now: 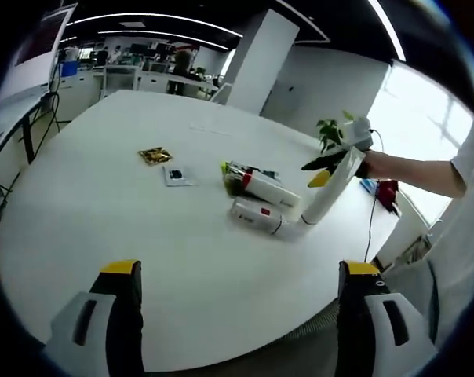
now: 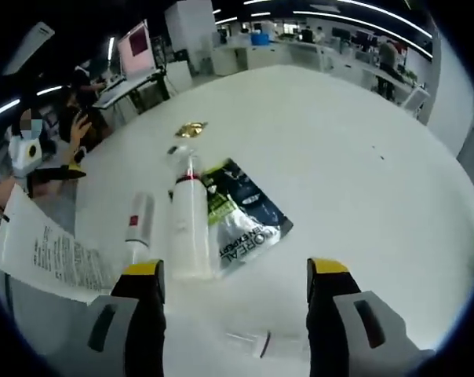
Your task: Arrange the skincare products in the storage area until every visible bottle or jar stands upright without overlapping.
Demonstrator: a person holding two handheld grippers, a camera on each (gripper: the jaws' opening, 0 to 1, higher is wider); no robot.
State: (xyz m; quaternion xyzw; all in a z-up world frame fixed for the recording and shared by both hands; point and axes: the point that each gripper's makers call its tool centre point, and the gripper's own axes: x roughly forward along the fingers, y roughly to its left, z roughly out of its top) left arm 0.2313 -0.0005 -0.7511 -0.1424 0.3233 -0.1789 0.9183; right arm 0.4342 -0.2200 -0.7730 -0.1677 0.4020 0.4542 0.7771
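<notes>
Lying on the round white table (image 1: 103, 228) are a dark and green pouch (image 1: 235, 177), a white bottle with a red band (image 1: 270, 189) resting on it, and a white tube (image 1: 255, 216) beside it. The same pouch (image 2: 245, 216), bottle (image 2: 190, 228) and tube (image 2: 139, 224) appear in the right gripper view. A taller white tube (image 1: 329, 192) leans with its base on the table, and my right gripper (image 1: 325, 169) is shut on its upper part. Part of that tube (image 2: 257, 343) shows low between the right gripper's jaws (image 2: 235, 279). My left gripper (image 1: 241, 271) is open, hanging over the near table edge.
A gold packet (image 1: 154, 155) and a small flat sachet (image 1: 176, 176) lie left of the pile. A potted plant (image 1: 331, 129) stands behind the right gripper, with a red object (image 1: 388, 192) and a cable off the table's right edge. A printed sheet (image 2: 49, 251) shows at left.
</notes>
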